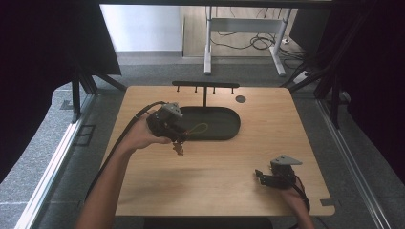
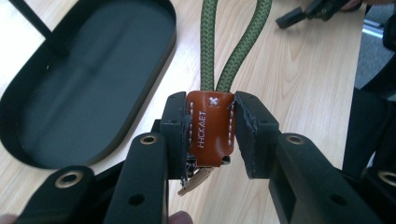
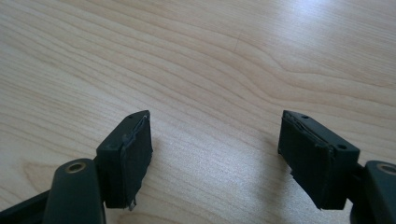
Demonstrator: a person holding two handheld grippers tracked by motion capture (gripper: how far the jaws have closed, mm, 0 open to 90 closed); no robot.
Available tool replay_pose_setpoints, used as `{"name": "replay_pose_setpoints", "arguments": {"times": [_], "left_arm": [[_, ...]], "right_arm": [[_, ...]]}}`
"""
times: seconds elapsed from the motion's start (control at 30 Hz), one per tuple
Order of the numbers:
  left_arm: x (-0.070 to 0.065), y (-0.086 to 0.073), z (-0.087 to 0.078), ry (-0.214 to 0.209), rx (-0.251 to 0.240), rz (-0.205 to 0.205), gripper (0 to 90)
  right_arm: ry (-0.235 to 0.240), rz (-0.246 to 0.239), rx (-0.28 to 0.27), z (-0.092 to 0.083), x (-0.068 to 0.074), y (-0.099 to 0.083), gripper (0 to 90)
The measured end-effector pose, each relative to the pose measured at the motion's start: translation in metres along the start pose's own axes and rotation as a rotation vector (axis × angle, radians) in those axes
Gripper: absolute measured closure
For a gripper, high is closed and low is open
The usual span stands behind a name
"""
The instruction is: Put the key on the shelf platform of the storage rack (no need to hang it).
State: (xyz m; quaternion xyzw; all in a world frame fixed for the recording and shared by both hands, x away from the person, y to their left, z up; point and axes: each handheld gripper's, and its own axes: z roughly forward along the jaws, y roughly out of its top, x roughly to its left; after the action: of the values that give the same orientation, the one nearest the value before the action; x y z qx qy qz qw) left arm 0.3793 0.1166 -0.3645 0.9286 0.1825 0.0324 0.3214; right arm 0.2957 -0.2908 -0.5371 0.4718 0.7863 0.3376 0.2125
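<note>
On the wooden table (image 1: 267, 138), beside the black oval tray (image 2: 84, 79), the left gripper (image 2: 211, 133) clamps a brown leather tag (image 2: 210, 130) stamped "HICKAET" on its green cord loop (image 2: 233, 51); right gripper (image 3: 215, 154) rests open, empty.

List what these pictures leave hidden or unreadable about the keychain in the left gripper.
- Metal clasp under the brown leather tab: left gripper view, mostly hidden behind the tab and the jaws.
- Green cord loop: left gripper view, its far end is cut off by the top edge.
- Lettering on the tab: high view, too small to read.
- Left gripper: high view, the grip itself is too small and dark.
</note>
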Motion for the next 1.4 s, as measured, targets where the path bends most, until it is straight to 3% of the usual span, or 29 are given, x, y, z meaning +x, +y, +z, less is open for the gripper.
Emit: {"name": "replay_pose_setpoints", "arguments": {"times": [0.27,0.87,1.4], "left_arm": [[0.000,0.011,0.003,0.002,0.012,0.011,66.6],[0.001,0.023,0.001,0.010,0.009,0.011,66.6],[0.020,0.042,0.014,0.019,0.020,-0.021,66.6]], "right_arm": [[0.005,0.016,-0.045,-0.007,-0.001,0.002,28.0],[0.000,0.007,-0.045,-0.009,0.003,0.004,27.9],[0.000,0.013,-0.045,-0.010,0.000,0.003,28.0]]}}
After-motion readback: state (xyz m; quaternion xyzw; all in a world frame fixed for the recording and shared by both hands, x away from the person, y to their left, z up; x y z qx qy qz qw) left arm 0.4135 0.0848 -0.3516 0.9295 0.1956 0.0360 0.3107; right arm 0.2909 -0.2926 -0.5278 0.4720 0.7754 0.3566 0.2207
